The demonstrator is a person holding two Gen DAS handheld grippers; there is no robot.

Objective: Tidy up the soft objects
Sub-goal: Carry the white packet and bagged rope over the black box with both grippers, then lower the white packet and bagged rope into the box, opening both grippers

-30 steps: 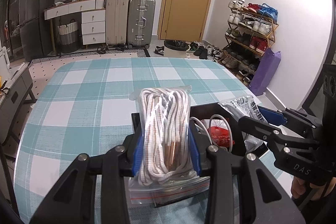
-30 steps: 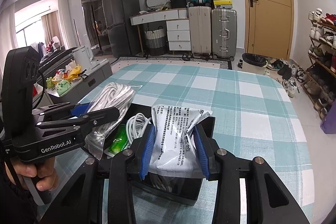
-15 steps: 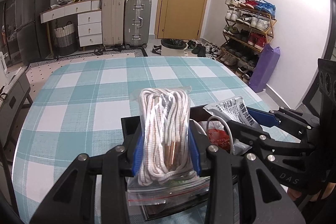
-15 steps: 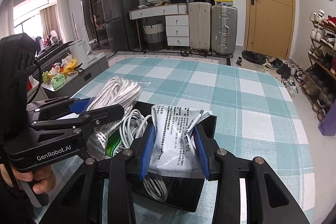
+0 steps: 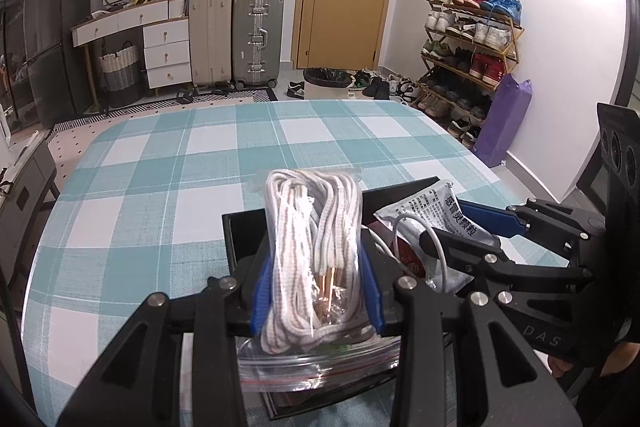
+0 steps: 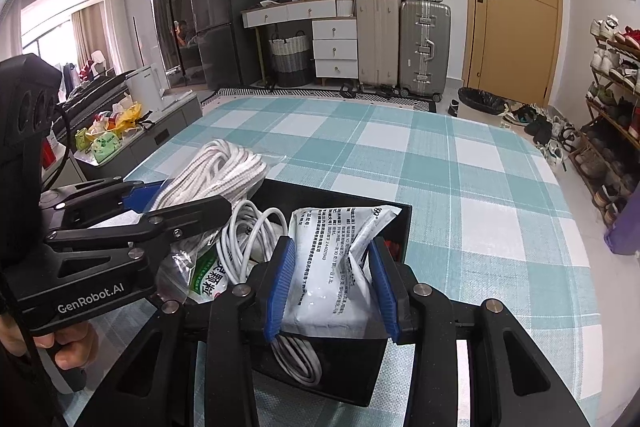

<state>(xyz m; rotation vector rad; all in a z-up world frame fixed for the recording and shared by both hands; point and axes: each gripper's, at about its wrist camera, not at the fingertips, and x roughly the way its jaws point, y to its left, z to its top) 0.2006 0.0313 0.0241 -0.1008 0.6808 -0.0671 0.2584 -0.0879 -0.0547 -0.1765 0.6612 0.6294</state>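
My left gripper is shut on a clear zip bag of white laces and holds it over the black box. In the right wrist view the left gripper and the lace bag show at the box's left side. My right gripper is shut on a white printed packet above the black box. The right gripper and its packet also show in the left wrist view. A white cable and a green-printed packet lie inside the box.
The box stands on a teal and white checked tablecloth near the table's front edge. Suitcases, a drawer unit and a shoe rack stand beyond the table on the floor.
Both grippers, still holding their bags, have moved a little further over the box and lower. More of the box interior and the white cable shows now.
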